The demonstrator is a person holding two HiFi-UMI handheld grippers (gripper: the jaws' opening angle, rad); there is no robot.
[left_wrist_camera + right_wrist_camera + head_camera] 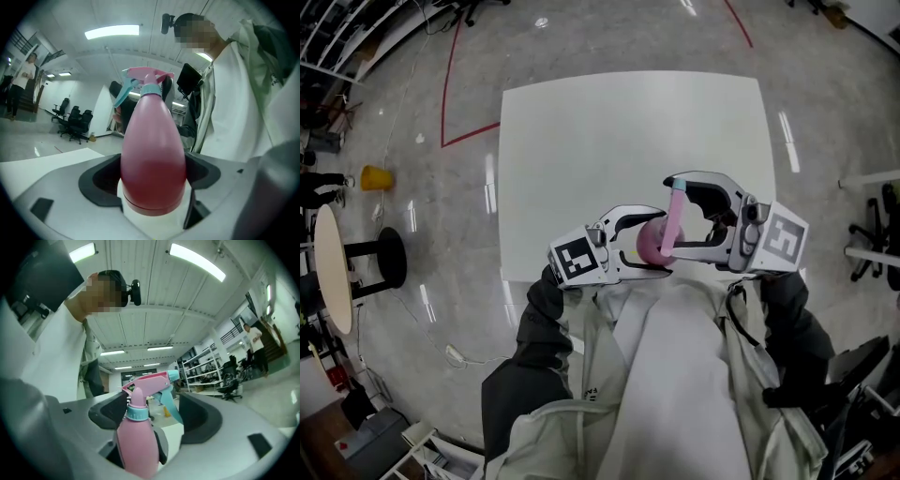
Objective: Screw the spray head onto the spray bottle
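Right now my left gripper [630, 251] is clamped round the spray bottle [153, 154] low on its body, its long axis running out along those jaws. At its top, the spray head [147, 380] stands between my right gripper's [673, 217] wide-apart, ungripping jaws.

No words, brand names or numbers can be read anywhere. The only printed signs are two black-and-white square marker patterns. One marker [578, 259] is on the cube of the left gripper [661, 244], left of the spray bottle [649, 240]. The other marker [783, 239] is on the cube of the right gripper [667, 217], right of that bottle.
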